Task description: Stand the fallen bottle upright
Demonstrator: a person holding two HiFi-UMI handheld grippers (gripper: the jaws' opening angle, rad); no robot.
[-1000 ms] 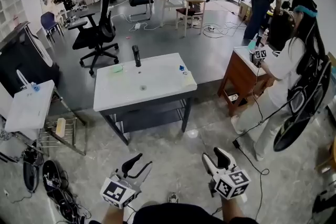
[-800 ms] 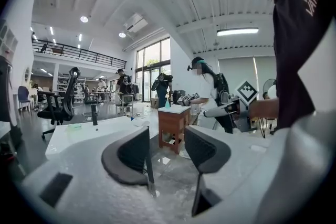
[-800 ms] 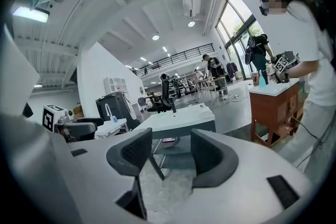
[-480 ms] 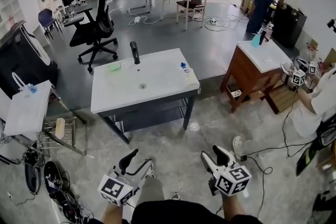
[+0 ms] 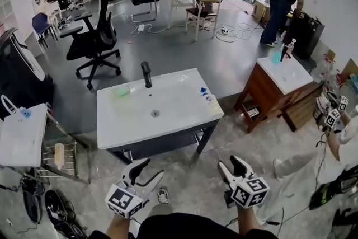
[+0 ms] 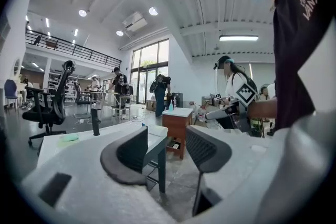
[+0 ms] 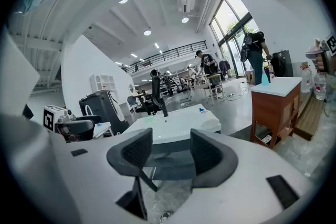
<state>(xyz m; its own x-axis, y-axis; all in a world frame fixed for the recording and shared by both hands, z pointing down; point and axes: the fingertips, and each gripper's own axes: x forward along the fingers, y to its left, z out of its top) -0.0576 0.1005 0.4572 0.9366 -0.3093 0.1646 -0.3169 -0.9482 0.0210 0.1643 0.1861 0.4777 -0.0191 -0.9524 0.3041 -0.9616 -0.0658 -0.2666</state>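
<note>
A small clear bottle (image 5: 208, 98) with a blue cap lies on its side near the right edge of the white sink-top table (image 5: 168, 120). In the right gripper view the blue cap (image 7: 202, 109) shows at the table's far right corner. My left gripper (image 5: 152, 169) is low in the head view, short of the table's front edge, open and empty. My right gripper (image 5: 230, 163) is beside it, also open with nothing between its jaws. Both point toward the table. The left gripper (image 6: 165, 148) and the right gripper (image 7: 170, 152) each frame floor and table front.
A black faucet (image 5: 146, 74) and a green pad (image 5: 120, 91) are on the table's far side. A wooden cabinet (image 5: 277, 87) stands at the right, with a crouching person (image 5: 338, 120) beyond it. A white side table (image 5: 19, 134) and a wire rack (image 5: 61, 157) are at the left.
Both grippers have moved forward, so the table now lies nearer and larger. The person at the right has gone from standing by the cabinet to low at the right edge.
</note>
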